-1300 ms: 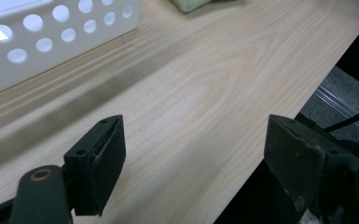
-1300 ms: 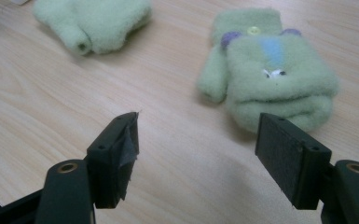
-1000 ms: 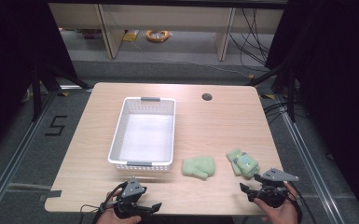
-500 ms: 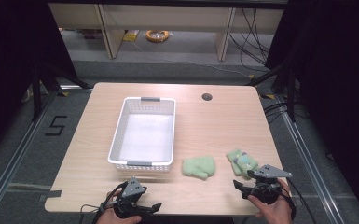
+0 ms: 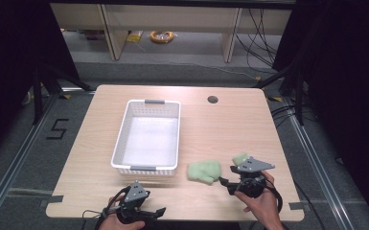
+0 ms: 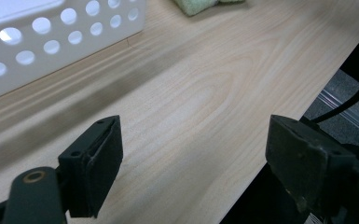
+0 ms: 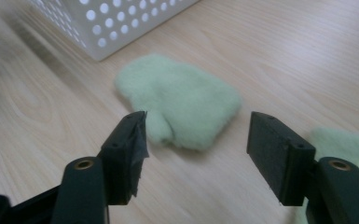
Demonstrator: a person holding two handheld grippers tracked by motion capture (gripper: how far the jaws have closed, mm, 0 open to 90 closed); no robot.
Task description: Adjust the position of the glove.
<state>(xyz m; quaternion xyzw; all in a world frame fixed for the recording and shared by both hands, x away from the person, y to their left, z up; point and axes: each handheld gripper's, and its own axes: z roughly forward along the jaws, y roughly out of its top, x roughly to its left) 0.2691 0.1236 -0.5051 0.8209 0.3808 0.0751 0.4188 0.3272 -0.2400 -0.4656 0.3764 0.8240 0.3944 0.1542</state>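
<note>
Wooden counter [image 5: 100, 158] seen from above. At the near left edge, left tool [image 5: 149, 214], jaws spread wide over bare wood, gripping nothing. Just beyond it, white perforated basket [image 5: 146, 143], long side running away from the viewer. Right of the basket's near corner, fluffy pale green mitten [image 5: 204, 170] lying flat. Right tool [image 5: 224, 182] close beside the mitten, jaws parted and aimed at it, not touching. Second green mitten [image 5: 240, 158] partly hidden behind that tool.

Table [image 5: 230, 120] brightly lit, surroundings dark (close views soft).
</note>
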